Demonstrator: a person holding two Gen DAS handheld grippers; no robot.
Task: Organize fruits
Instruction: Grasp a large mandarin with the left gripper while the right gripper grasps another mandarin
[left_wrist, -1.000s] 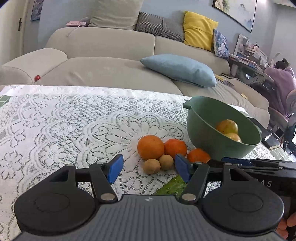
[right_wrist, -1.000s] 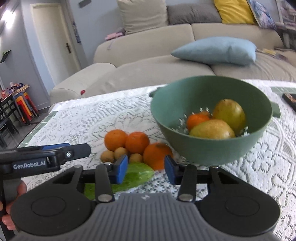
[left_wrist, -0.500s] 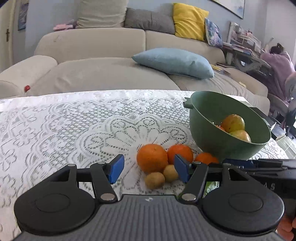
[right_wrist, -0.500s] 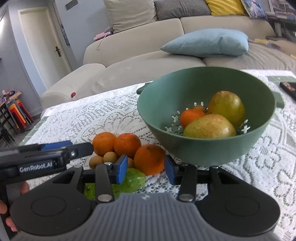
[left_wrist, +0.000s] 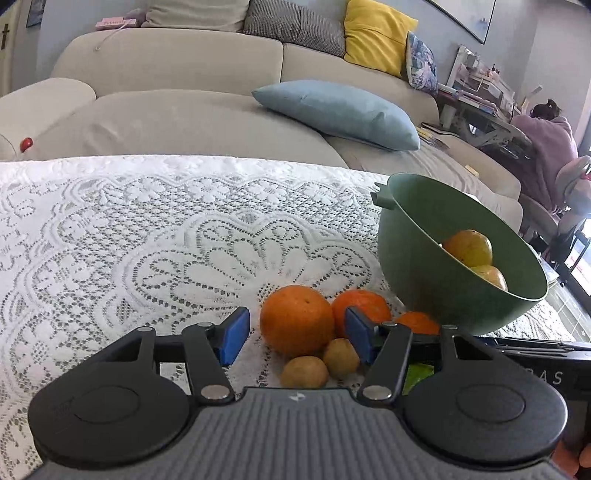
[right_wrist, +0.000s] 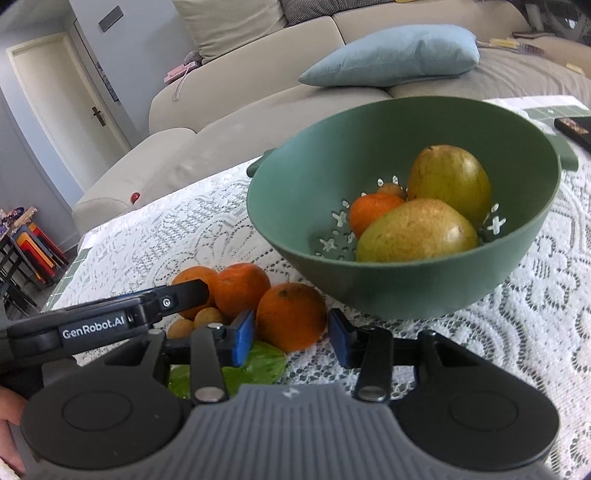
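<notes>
Both grippers have come forward and down toward the fruit pile since a second ago; the pile now sits larger and lower in each view.

Left gripper (left_wrist: 291, 338): jaws closing, not yet pressing on anything. Between them, the front orange (left_wrist: 296, 319) fills most of the gap, apart from the left pad and with a second orange (left_wrist: 365, 302) behind the right pad. Two small brown fruits (left_wrist: 304, 372) lie just below the orange, nearer the gripper body. A third orange (left_wrist: 419, 321) shows beyond the right jaw, next to the bowl (left_wrist: 443, 295). The bowl stands well right of the jaws, holding two pears (left_wrist: 469, 247).

Right gripper (right_wrist: 291, 334): jaws part open, unmoving. An orange (right_wrist: 291, 315) sits in line with the gap, just ahead of the pads; cannot tell whether the pads touch it, no squeeze visible. A green leafy fruit (right_wrist: 264, 360) lies under the left jaw. Left of the jaws, two more oranges (right_wrist: 242, 288) and the small brown fruits (right_wrist: 210, 317), partly hidden by the left gripper's finger (right_wrist: 184, 295). The bowl (right_wrist: 369, 280) stands ahead and right of the jaws, holding two pears (right_wrist: 417, 230) and one orange (right_wrist: 373, 214).

All of it rests on the lace-covered table (right_wrist: 535, 314). A hand (right_wrist: 11, 435) shows at the lower left edge of the right view.
</notes>
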